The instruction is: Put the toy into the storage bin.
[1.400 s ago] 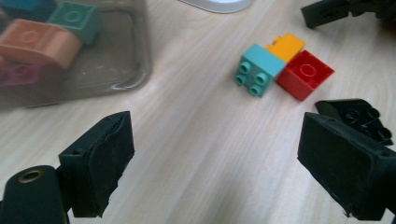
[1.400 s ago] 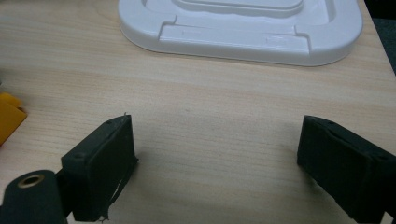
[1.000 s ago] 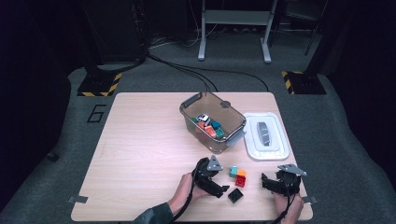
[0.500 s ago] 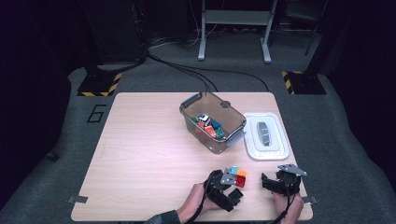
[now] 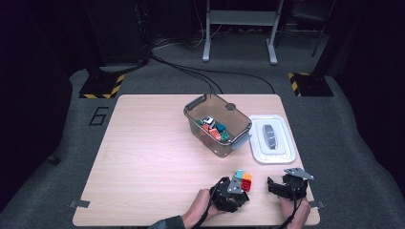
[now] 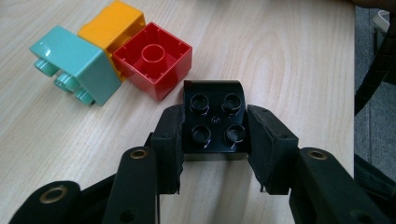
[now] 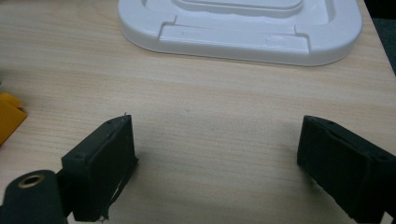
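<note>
The left half of the table lies open — wide room to pass. Right of centre, the clear bin and white lid block the far side. Near the front edge, red, orange and teal bricks crowd just beyond the black brick.

The place looks like a lab or test room: a lone worktop on grey carpet, hazard-striped floor markers, trailing cables and dark surroundings.
</note>
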A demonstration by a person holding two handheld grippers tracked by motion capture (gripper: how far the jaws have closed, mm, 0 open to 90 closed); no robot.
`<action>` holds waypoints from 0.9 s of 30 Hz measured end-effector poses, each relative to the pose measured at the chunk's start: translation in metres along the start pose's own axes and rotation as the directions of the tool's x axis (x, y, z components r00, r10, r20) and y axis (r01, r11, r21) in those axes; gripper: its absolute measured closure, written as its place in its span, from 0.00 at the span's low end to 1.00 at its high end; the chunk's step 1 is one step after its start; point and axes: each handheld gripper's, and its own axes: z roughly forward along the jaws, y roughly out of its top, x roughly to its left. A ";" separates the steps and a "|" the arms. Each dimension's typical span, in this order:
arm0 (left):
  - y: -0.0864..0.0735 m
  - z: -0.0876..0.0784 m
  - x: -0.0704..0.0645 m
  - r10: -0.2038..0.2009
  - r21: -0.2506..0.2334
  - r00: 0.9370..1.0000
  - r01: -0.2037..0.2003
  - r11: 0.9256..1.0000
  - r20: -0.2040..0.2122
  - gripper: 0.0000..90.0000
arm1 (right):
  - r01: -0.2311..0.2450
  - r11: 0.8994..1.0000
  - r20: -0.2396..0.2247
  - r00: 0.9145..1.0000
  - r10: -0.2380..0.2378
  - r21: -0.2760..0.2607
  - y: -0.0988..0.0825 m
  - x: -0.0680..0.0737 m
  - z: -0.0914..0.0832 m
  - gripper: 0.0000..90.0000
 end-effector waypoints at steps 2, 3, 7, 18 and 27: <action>0.000 -0.002 0.001 0.001 -0.002 1.000 -0.001 1.000 0.003 0.65 | 0.000 1.000 0.000 1.000 0.000 0.000 0.000 0.000 0.000 0.12; -0.001 -0.003 0.002 0.001 0.001 1.000 -0.001 1.000 0.001 0.65 | 0.000 1.000 0.000 1.000 0.000 0.000 0.000 0.000 0.000 0.12; -0.004 -0.008 0.006 -0.006 -0.006 1.000 0.006 1.000 -0.004 0.66 | 0.000 1.000 0.000 1.000 0.000 0.000 0.000 0.000 0.000 0.12; -0.011 -0.030 0.023 -0.031 -0.025 0.999 0.030 0.999 -0.038 0.66 | 0.001 1.000 0.000 1.000 -0.001 0.000 0.000 0.000 0.000 0.12; -0.019 -0.054 0.049 -0.079 -0.053 0.993 0.074 0.996 -0.091 0.66 | 0.000 1.000 0.000 1.000 0.000 0.000 0.000 0.000 0.000 0.12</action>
